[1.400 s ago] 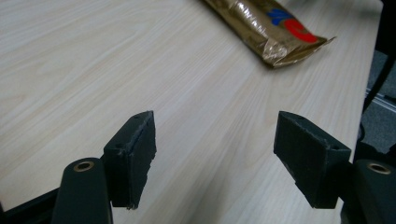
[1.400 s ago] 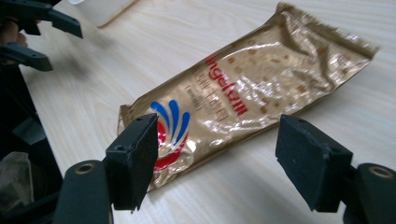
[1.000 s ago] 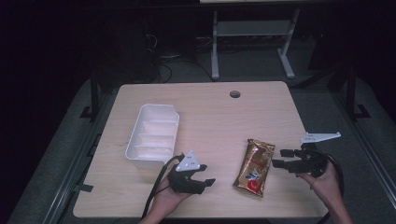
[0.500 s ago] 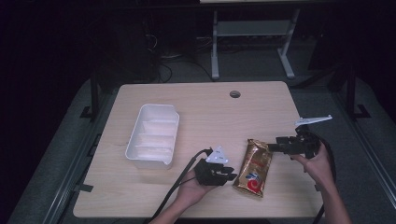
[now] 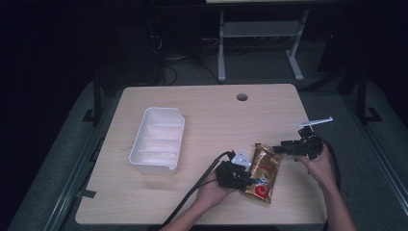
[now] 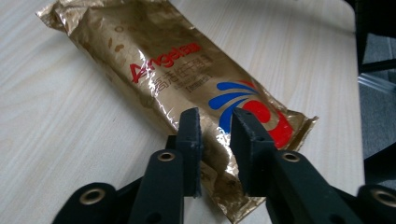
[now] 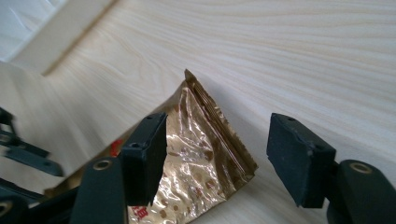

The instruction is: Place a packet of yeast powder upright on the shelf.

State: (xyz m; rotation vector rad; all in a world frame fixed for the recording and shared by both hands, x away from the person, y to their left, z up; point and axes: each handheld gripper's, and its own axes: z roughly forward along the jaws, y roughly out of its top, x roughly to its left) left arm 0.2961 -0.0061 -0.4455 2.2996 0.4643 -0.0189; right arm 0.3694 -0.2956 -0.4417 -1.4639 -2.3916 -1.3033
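Observation:
A gold foil packet with red and blue print lies on the wooden table, right of centre. My left gripper is at the packet's near left edge. In the left gripper view its jaws stand close together on the gold packet, pinching that edge; left gripper is shut on it. My right gripper reaches in from the right at the packet's far end. In the right gripper view the right gripper is open, its jaws on either side of the gold packet's crimped corner.
A white plastic tray with ribbed compartments stands left of centre, its wall also visible as the white tray. A round cable hole sits near the table's far edge. Cables trail from both grippers toward the near edge.
My left gripper has moved right, up against the packet's near end. My right gripper has moved left and forward to the packet's far end.

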